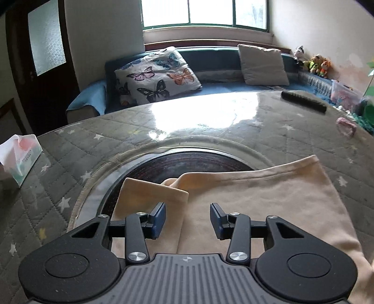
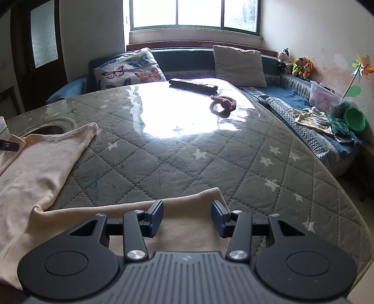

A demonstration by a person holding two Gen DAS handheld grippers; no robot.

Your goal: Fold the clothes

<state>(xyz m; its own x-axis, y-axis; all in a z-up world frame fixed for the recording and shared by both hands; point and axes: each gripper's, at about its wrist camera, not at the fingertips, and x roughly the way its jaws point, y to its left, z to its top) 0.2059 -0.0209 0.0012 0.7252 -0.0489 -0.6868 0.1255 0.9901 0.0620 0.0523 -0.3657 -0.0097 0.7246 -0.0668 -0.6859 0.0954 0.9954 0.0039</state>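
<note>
Left gripper (image 1: 187,219) spread wide, empty, over cream garment's (image 1: 268,198) folded-in flap | garment limp and light on quilted table (image 2: 187,149), likely best pinched at hems | right gripper (image 2: 187,218) agape, empty, above sleeve edge (image 2: 201,198)

Both wrist cams sit low over the quilted table (image 1: 70,145), facing the window (image 2: 194,14); shared: cream garment (image 1: 268,198), sofa.

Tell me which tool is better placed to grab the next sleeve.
Probably right. The right tool is open, straddling the outstretched sleeve near its cuff; the left tool is open over the shirt where one sleeve is already folded in.
</note>
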